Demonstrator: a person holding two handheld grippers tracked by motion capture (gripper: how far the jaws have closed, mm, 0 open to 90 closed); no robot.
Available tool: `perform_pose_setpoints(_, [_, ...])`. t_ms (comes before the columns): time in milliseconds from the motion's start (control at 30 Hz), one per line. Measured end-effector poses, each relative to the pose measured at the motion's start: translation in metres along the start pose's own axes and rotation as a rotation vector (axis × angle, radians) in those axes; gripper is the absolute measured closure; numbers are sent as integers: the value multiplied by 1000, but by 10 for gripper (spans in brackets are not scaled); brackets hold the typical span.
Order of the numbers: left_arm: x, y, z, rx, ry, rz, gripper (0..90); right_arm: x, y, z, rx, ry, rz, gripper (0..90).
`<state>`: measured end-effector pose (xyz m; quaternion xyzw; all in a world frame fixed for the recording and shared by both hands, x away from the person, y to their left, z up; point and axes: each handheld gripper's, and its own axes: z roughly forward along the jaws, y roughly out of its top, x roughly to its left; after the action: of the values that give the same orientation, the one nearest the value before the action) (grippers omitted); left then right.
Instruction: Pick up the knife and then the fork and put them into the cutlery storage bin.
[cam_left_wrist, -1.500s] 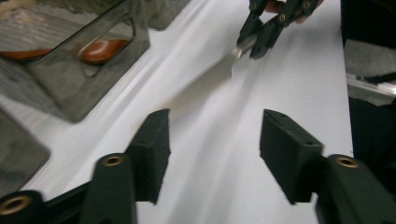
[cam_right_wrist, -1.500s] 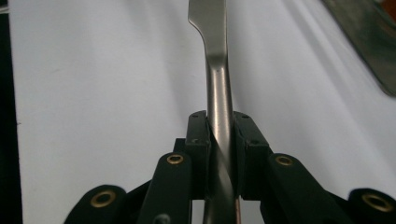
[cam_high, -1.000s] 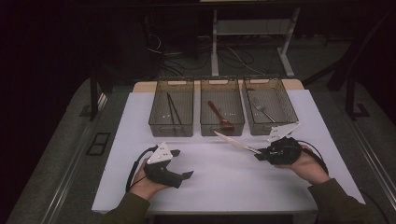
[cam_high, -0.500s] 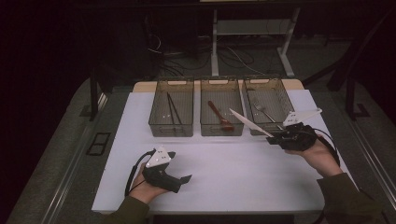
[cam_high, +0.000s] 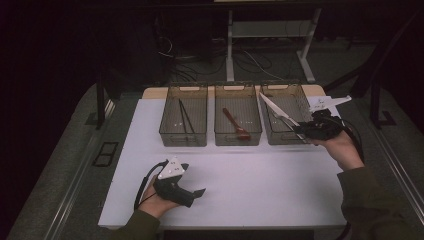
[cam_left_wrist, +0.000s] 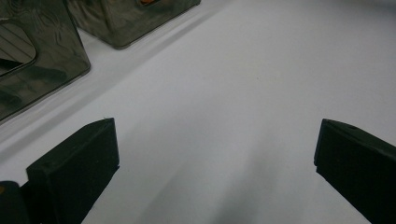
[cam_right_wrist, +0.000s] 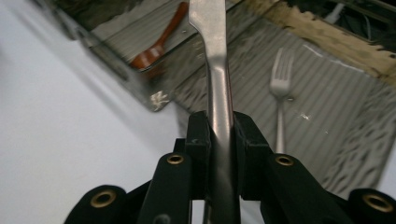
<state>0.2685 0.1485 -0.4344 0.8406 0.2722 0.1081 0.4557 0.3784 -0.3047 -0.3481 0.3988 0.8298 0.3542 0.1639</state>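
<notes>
Resting low on the white bench (cam_high: 240, 185), the left gripper (cam_high: 199, 192) has its fingers (cam_left_wrist: 74, 170) released wide apart, nothing between them. The right gripper (cam_high: 302, 134) holds its fingers (cam_right_wrist: 198, 144) clenched on the handle of a silver metal table knife (cam_high: 278, 112), whose blade extends beyond the fingers over the rightmost clear plastic bin (cam_high: 295, 97). Below the blade, a silver fork (cam_right_wrist: 280, 98) lies in that bin. Farther left, a red-brown spoon (cam_high: 236, 125) lies in the middle bin (cam_high: 237, 90).
</notes>
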Motion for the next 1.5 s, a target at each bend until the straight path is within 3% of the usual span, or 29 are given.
perform_pose_setpoints(433, [-1, 0, 2, 2, -9, 6, 0, -40, 22, 12, 44, -89, 108, 771])
perform_pose_setpoints(767, [-2, 0, 3, 10, -25, 8, 0, -57, 30, 43, 139, -113, 172, 771])
perform_pose_setpoints(1067, [-3, 1, 3, 9, -35, 5, 0, -63, 25, 73, 234, -123, 195, 771])
perform_pose_setpoints(1500, [-4, 1, 5, 25, -53, 7, 0, -61, 27, 87, 278, -107, 193, 766])
